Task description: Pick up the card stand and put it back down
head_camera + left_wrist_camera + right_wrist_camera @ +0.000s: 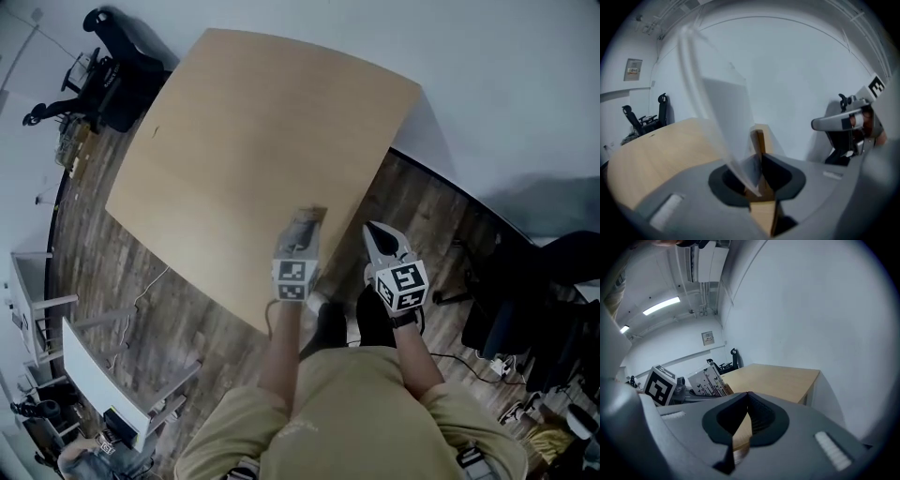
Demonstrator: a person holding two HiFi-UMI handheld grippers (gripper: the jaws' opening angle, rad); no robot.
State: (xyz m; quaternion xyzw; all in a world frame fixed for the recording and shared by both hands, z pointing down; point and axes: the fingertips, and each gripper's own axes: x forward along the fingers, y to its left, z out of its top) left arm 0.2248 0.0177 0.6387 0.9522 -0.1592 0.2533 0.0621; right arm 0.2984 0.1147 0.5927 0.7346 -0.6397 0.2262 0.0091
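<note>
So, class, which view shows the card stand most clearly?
The right gripper view: the card stand shows its printed face, sharp. The left gripper view has it close but blurred, edge-on; the head view, small, mostly hidden.

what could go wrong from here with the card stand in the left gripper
1. The left gripper holds the card stand only by its narrow wooden base, and the tall card leans to one side. It might twist or slip in the jaws.
2. The stand hangs close to the table edge. Set down there, it could tip onto the floor.
3. The right gripper, shut and empty, is close alongside and might knock the card.
</note>
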